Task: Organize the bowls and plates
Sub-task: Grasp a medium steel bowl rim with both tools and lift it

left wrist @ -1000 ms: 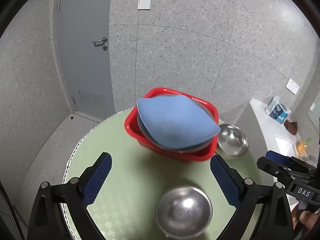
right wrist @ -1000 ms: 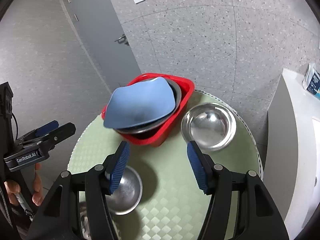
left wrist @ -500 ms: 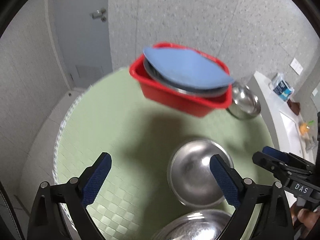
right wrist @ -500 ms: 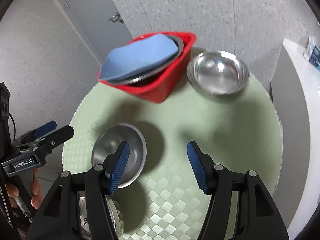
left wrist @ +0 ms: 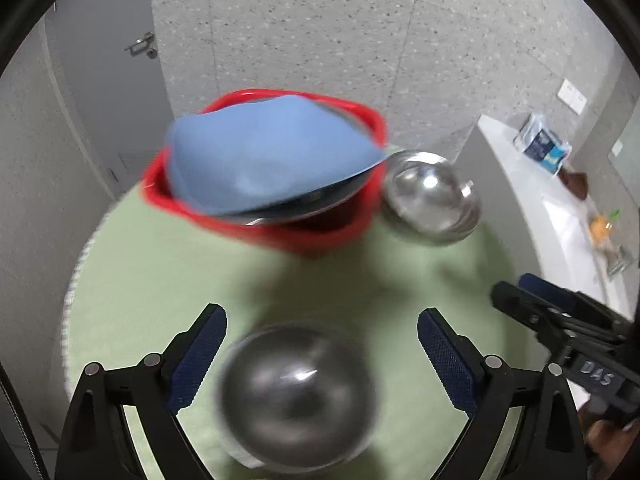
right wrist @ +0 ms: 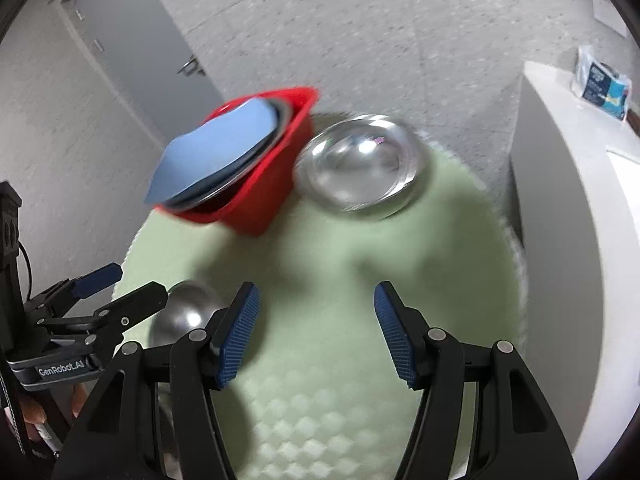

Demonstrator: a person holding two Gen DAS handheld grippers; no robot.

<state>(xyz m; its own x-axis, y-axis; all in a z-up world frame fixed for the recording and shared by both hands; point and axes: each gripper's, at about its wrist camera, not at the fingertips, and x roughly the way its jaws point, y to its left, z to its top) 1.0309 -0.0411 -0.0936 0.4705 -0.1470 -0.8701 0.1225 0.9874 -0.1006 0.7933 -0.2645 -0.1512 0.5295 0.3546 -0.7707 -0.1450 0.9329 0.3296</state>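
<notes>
A red basin stands at the far side of the round green tabletop, and out of it juts a tilted blue plate lying on a steel plate (how many plates are stacked beneath is hidden). Just right of the basin, close to its wall, sits one steel bowl, rim up. A second steel bowl rests on the near part of the tabletop, blurred, between and below the fingers of the left tongs, which are spread wide and hold nothing. The right tongs are likewise wide apart and empty, hovering over bare green surface with nothing between them and the far bowl; the near bowl lies to their left, partly behind one finger. Two bowls, one basin and two visible plates. A white counter with a blue-and-white packet stands right of the tabletop, a grey door behind.
</notes>
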